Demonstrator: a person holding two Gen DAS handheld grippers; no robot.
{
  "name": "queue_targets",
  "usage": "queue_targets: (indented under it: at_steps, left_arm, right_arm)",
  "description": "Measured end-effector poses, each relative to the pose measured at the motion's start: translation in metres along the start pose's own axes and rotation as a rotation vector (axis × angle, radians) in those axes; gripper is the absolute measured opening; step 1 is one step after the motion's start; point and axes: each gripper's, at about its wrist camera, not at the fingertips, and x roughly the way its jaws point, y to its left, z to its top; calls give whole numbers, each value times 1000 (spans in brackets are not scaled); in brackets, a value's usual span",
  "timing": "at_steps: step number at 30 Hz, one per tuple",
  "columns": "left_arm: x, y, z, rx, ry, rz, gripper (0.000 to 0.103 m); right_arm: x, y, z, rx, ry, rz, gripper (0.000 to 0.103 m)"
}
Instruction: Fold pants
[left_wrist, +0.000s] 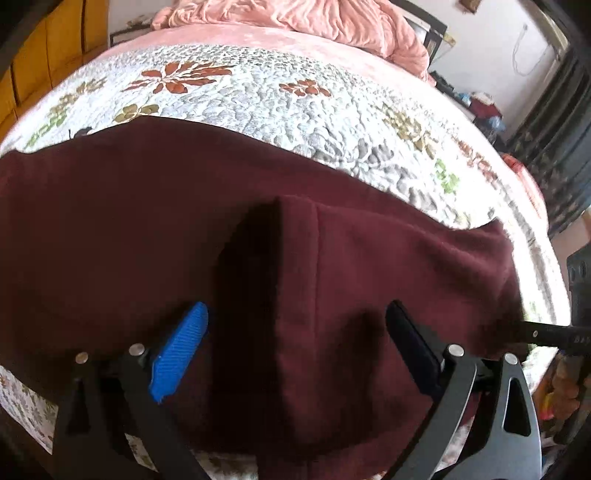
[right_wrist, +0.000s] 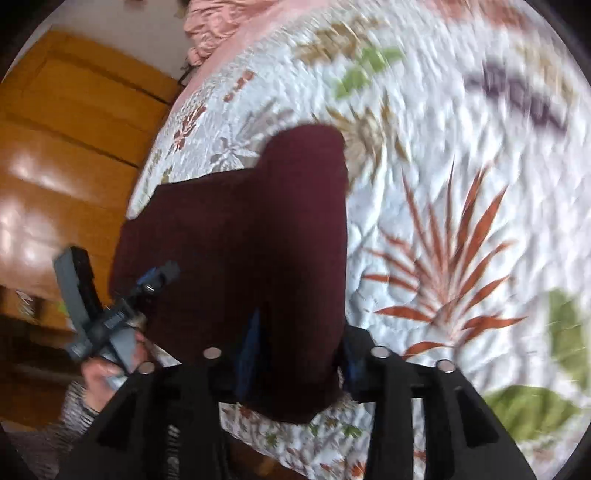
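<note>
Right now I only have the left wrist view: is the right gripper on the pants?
Observer: The right wrist view shows the pants filling the gap between the right gripper's fingers at the near edge. Blur hides whether the pads press.
Operator: What lies beyond it?
Observer: A narrower end of the cloth reaches away over the floral quilt.
Operator: And my side, seen from there?
Observer: A left hand in a grey knit sleeve holds the left gripper at the pants' left edge.

Left hand-held gripper (left_wrist: 297, 317) gapes wide over maroon pants (left_wrist: 184, 221) on floral quilt (left_wrist: 277, 110).
</note>
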Motion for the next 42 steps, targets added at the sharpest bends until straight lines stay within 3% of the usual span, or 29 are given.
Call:
queue_targets:
  at_steps: [3,4,6,9,12,16,22,24,28,35,39,42]
  left_arm:
    - [-19,18,3,-83,-30,-48,96]
    - [-23,23,4,-96,-43,-48,96]
    - [-28,31,5,-110,-57,-41,96]
    - [-25,41,3,-142,-48,-30,96]
    - [-19,41,0,-131,-48,-16,96]
    - [-13,38,-1,-68,-47,17,97]
    - [-43,57,1,-131,-97,-24,96]
    - [-63,73,2,-162,-137,-16,96]
    - [-93,124,0,-294,-152,41,96]
    - [-141,234,-24,-601,-194,85,96]
    - [-146,278,-36,-748,-206,56,95]
    - [-136,300,-42,-834,-202,-21,95]
  right_arm:
    - [-30,23,1,-78,-91,-194,45]
    - [-39,28,5,-95,-117,-214,45]
    - [-47,38,11,-125,-151,-154,45]
    - [-24,72,22,-172,-119,-59,45]
    - [14,91,25,-209,-59,-88,45]
    - [56,75,22,-164,19,-169,43]
    - [28,80,18,-169,-36,-126,47]
    - [19,89,16,-179,-60,-99,57]
    - [23,123,14,-237,-75,-37,57]
    - [52,160,4,-328,-16,-27,57]
    - [69,155,3,-298,16,-36,57]
    - [78,145,3,-271,40,-39,57]
